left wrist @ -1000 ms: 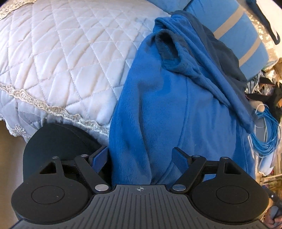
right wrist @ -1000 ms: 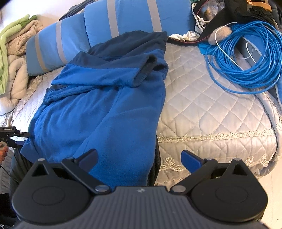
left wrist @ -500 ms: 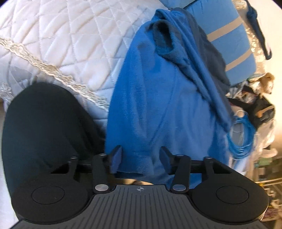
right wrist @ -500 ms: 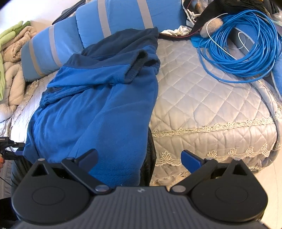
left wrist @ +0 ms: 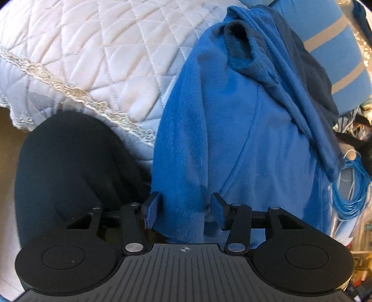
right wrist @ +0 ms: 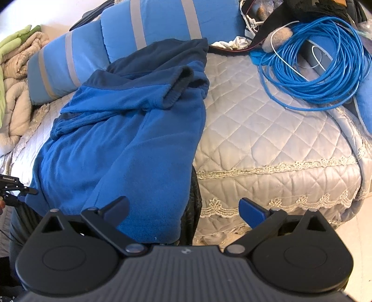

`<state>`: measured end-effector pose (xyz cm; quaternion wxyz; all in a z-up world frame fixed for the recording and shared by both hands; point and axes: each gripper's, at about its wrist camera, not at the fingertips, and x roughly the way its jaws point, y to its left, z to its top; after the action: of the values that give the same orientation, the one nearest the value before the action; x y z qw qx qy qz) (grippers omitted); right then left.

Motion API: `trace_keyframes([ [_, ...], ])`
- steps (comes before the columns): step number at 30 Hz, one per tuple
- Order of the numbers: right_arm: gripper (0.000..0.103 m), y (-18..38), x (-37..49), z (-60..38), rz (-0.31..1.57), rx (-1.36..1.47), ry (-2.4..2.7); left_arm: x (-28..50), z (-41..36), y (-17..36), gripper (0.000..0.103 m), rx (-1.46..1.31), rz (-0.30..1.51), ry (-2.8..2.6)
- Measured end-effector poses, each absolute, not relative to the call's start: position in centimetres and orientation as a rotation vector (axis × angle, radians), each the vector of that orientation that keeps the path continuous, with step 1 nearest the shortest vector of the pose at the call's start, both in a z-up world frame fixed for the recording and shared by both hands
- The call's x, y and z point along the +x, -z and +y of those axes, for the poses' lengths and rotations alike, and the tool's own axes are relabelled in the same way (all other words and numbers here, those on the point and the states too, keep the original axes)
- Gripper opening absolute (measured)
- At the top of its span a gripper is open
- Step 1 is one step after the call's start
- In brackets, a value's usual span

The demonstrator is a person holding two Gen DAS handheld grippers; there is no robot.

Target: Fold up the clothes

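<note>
Over the fleece's [left wrist: 232, 139] hem, left claw [left wrist: 184, 210] tilts downward.

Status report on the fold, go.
Left gripper straddling blue fleece hem, jaws just reopened slightly. Right gripper open, empty. Cable coil on bed, apart from fleece.

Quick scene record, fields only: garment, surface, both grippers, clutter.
garment: blue fleece, spread loosely, hem hanging over the bed edge
surface: quilted bedspread
left gripper: jaws have just been opening slightly; hem fold between the fingers, right pad clear of it
right gripper: wide open, holds nothing
clutter: blue cable coil, striped pillows
</note>
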<state>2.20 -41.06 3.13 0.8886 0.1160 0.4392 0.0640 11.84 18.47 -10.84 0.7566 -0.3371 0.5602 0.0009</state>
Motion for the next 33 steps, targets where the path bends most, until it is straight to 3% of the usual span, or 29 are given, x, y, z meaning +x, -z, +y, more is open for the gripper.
trace_keyframes([
  [2, 0.103, -2.9, 2.2, -41.1, 0.915, 0.253, -0.135, 12.0, 18.6, 11.1, 0.044, -0.771, 1.206, 0.011],
  [3, 0.103, -2.8, 2.1, -41.1, 0.917, 0.257, -0.135, 12.0, 18.7, 11.3, 0.039, -0.786, 1.201, 0.017],
  [4, 0.103, -2.6, 2.1, -41.2, 0.919, 0.261, -0.135, 12.0, 18.8, 11.4, 0.022, -0.795, 1.202, 0.017],
  [6, 0.103, -2.5, 2.0, -41.1, 0.920, 0.257, -0.137, 11.9, 19.0, 10.9, 0.018, -0.768, 1.210, 0.004],
  [14, 0.103, -2.4, 0.3, -41.5, 0.884, 0.160, -0.176, 10.8, 20.6, 6.1, 0.017, -0.601, 1.168, 0.013],
  [23, 0.098, -0.4, -1.8, -41.1, 0.869, 0.103, -0.309, 10.4, 22.3, 0.5, 0.016, -0.643, 1.043, 0.057],
  [26, 0.084, 0.8, -1.6, -41.2, 0.883, 0.145, -0.274, 10.6, 21.5, -0.5, 0.016, -0.644, 1.018, 0.071],
  [33, 0.066, 2.0, -1.4, -42.7, 0.794, 0.373, -0.203, 11.1, 21.2, -1.4, 0.016, -0.654, 1.003, 0.084],
])
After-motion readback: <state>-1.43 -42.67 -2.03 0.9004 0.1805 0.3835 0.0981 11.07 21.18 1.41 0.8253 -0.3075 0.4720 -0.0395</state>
